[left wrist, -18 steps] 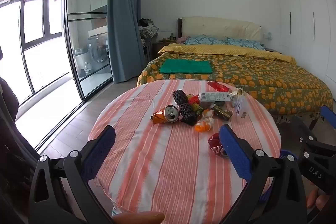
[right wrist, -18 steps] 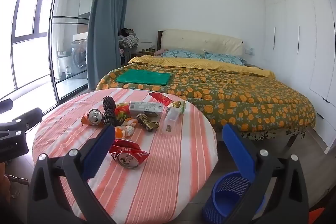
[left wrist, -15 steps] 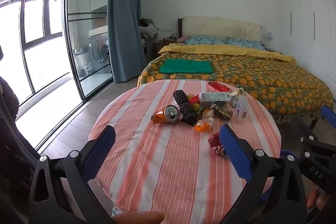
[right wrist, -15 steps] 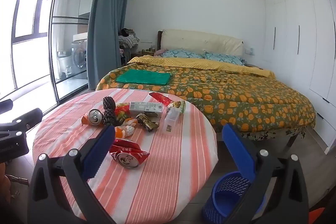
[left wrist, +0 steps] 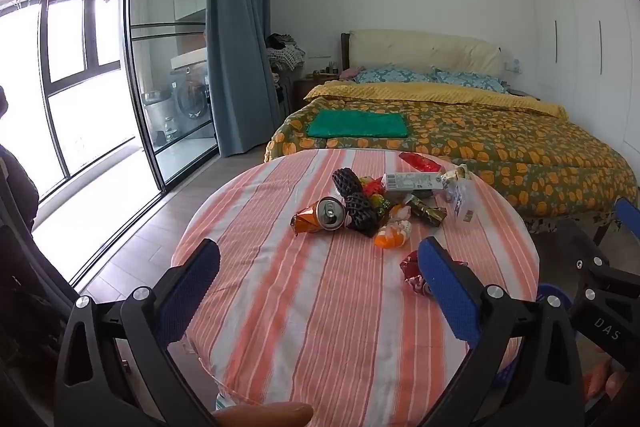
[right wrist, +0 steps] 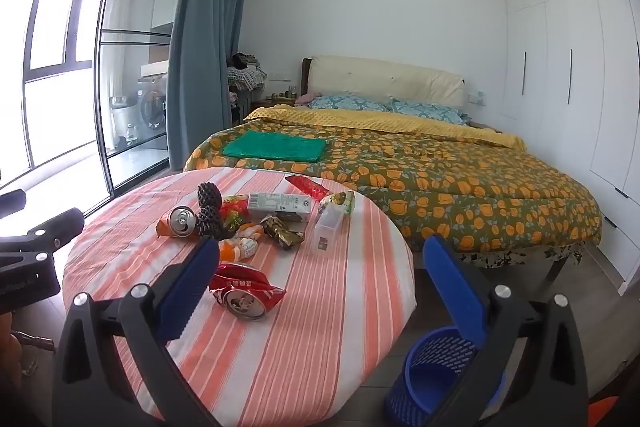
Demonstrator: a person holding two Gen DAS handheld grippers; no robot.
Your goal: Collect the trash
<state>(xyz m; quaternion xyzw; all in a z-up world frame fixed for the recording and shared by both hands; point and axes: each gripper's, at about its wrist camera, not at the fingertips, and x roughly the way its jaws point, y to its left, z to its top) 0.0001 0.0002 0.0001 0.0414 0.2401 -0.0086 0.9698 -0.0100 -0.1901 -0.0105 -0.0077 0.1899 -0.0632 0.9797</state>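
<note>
Trash lies in a cluster on a round table with an orange-striped cloth (left wrist: 312,307) (right wrist: 320,307): a crushed orange can (left wrist: 322,217) (right wrist: 176,223), black foam nets (left wrist: 356,205) (right wrist: 210,205), a white carton (left wrist: 414,182) (right wrist: 278,205), wrappers, and a crushed red can (right wrist: 244,293) (left wrist: 412,269) nearest me. My left gripper (left wrist: 320,267) is open and empty over the table's near side. My right gripper (right wrist: 320,259) is open and empty, its left finger just left of the red can. A blue mesh bin (right wrist: 434,371) stands on the floor right of the table.
A bed with an orange-patterned cover (right wrist: 440,171) stands right behind the table, a folded green cloth (right wrist: 276,149) on it. Glass sliding doors (left wrist: 100,87) and a blue curtain (left wrist: 240,47) are at the left. White wardrobes (right wrist: 580,87) line the right wall.
</note>
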